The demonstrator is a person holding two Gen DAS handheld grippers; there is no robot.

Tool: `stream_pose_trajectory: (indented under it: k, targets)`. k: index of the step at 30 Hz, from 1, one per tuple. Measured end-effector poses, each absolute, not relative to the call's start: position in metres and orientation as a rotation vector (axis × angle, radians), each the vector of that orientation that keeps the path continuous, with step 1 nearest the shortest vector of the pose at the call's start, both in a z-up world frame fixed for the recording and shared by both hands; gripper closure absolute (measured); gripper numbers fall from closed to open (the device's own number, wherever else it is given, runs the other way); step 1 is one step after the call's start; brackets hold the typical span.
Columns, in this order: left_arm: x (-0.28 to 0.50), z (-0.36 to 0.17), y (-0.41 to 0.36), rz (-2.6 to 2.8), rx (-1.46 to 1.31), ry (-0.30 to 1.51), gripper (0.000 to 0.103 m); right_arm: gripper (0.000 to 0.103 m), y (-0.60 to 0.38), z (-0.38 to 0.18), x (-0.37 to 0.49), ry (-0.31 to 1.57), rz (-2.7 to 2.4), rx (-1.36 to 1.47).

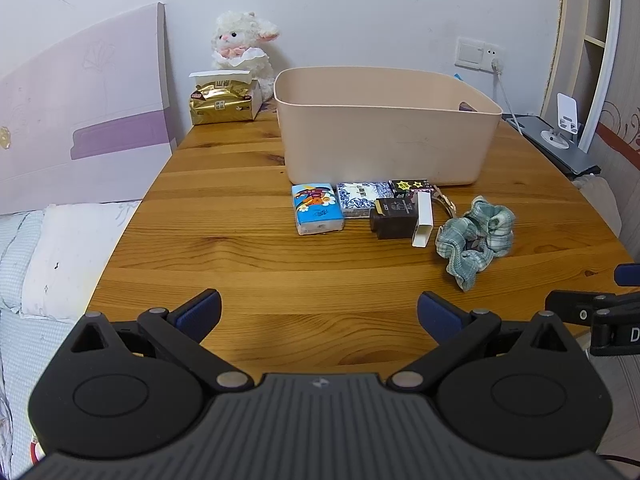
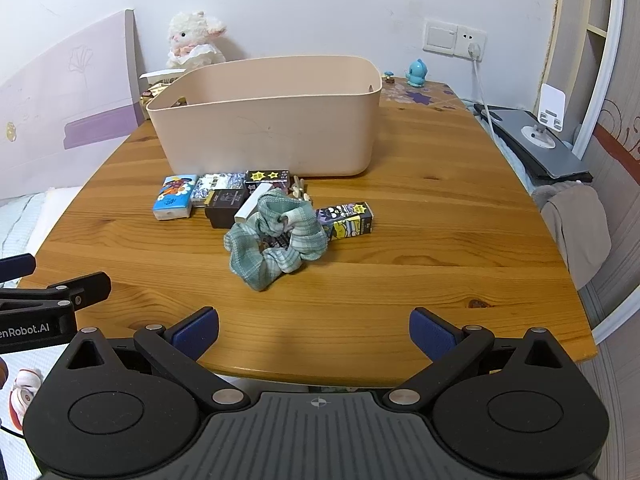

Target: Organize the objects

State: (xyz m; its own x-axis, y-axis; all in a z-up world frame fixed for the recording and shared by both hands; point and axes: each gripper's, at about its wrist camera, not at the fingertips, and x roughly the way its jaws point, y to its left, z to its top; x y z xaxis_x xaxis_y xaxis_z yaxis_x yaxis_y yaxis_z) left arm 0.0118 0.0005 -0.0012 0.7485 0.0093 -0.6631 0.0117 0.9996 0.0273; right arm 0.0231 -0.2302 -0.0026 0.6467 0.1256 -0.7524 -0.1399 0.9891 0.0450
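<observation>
A beige plastic bin (image 1: 384,128) (image 2: 272,128) stands at the back of the wooden table (image 1: 248,240) (image 2: 440,216). In front of it lie a blue cartoon tissue pack (image 1: 317,208) (image 2: 175,197), a blue-and-white tissue pack (image 1: 360,198) (image 2: 218,184), a dark brown box (image 1: 394,218) (image 2: 224,208), a white slim box (image 1: 423,220) (image 2: 250,206), a black starred box (image 1: 410,186) (image 2: 267,177), a green plaid scrunchie (image 1: 476,236) (image 2: 276,236) and a purple-yellow cartoon box (image 2: 347,220). My left gripper (image 1: 319,314) and right gripper (image 2: 314,332) hover open and empty over the near table edge.
A plush lamb (image 1: 244,44) (image 2: 192,40) and a gold tissue box (image 1: 224,100) sit at the back left. A blue figurine (image 2: 417,73) stands at the back right. A grey stand with a phone holder (image 2: 540,140) lies beyond the right edge, a bed (image 1: 52,248) on the left.
</observation>
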Motion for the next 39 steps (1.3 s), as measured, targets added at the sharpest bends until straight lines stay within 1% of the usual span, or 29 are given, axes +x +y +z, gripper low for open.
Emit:
stream_pose_trajectory:
  k: [30,39]
  targets:
    - [0.017,-0.004,0.002,-0.014,0.022,0.735,0.000,0.001,-0.234,-0.009,0.029,0.874,0.163,-0.002]
    - [0.027,-0.004,0.009,-0.008,0.001,0.742,0.000,0.005,-0.239,-0.010,0.041,0.882,0.170,0.018]
